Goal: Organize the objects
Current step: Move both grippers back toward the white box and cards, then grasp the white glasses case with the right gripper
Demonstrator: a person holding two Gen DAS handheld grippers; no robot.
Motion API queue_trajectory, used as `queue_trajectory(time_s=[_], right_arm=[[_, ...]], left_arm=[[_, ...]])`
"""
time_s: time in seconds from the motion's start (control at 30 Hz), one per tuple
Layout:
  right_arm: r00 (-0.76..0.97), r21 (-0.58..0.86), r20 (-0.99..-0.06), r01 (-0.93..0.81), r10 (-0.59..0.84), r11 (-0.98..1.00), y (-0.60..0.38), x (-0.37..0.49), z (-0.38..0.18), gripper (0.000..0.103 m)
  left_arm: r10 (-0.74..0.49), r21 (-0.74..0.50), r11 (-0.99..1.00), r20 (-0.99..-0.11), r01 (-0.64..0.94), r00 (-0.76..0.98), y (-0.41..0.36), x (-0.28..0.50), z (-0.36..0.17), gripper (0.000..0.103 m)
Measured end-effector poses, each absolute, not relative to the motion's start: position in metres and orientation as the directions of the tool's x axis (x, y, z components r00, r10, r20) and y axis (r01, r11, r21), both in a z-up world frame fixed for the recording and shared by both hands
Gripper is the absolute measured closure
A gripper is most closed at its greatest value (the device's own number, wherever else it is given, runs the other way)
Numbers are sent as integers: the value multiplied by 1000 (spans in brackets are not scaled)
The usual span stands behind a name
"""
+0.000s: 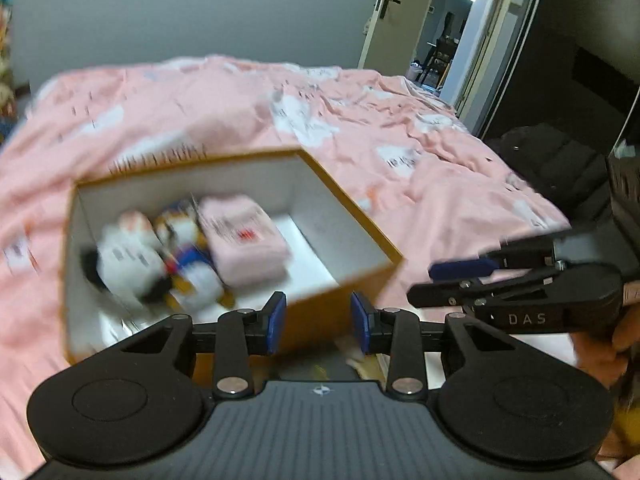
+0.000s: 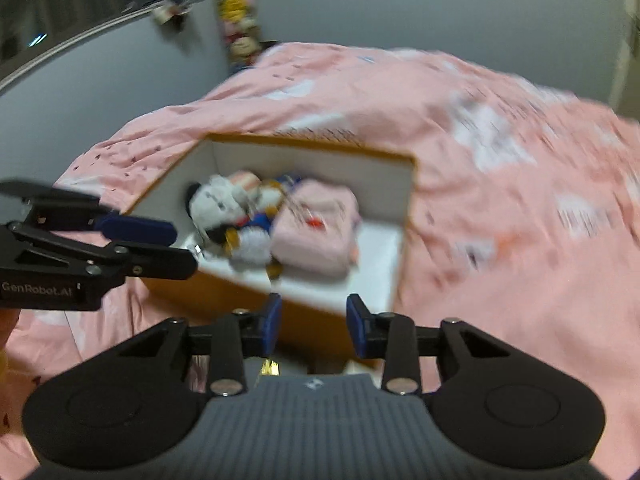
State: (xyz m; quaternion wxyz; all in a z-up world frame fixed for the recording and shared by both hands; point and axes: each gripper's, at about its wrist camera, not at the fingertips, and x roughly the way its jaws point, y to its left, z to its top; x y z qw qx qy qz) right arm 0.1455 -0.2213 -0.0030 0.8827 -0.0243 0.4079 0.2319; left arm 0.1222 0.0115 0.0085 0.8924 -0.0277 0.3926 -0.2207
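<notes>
An open cardboard box (image 1: 352, 284), tan outside and white inside, was seen resting on a bed covered by a pink printed duvet (image 1: 360, 128). Inside the box, a pink wrapped pack (image 1: 244, 240) was lying toward the middle, with a black-and-white plush toy (image 1: 128, 264) at the left end and a blue, white and orange plush toy (image 1: 188, 264) packed between them, all touching. The right part of the box floor was left bare. Both views were motion-blurred, so print details could not be read.

The left hand-held gripper (image 1: 318, 322) was held just short of the near box wall, its blue pads (image 1: 276, 320) parted moderately with nothing between them. The right hand-held gripper (image 2: 314, 326) was likewise parted moderately and empty, near the box's near corner. In the left wrist view the right one was also seen side-on at the right edge, its fingers close together there. An open door (image 1: 396, 12) and a dark wardrobe (image 1: 580, 60) were noted at the far right.
</notes>
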Motion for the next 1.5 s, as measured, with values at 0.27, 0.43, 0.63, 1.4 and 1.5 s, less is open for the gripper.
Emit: queue_trajectory(time_s=[0.27, 0.43, 0.63, 1.4, 1.5], right_arm=[[523, 155, -804, -275, 283, 949, -238, 95, -58, 68], [501, 114, -825, -302, 260, 946, -217, 90, -71, 56], [516, -18, -844, -298, 145, 955, -198, 93, -87, 50], [433, 232, -853, -186, 291, 955, -242, 116, -77, 65], [455, 257, -841, -140, 293, 956, -261, 111, -67, 72]], left_arm=[[-318, -183, 935, -810, 303, 492, -20, 98, -47, 68], [-271, -153, 949, -840, 275, 469, -24, 81, -64, 68], [-250, -144, 958, -841, 247, 479, -19, 81, -65, 68], [-415, -273, 895, -800, 352, 434, -28, 93, -68, 68], [-430, -258, 879, -792, 400, 434, -39, 98, -68, 68]])
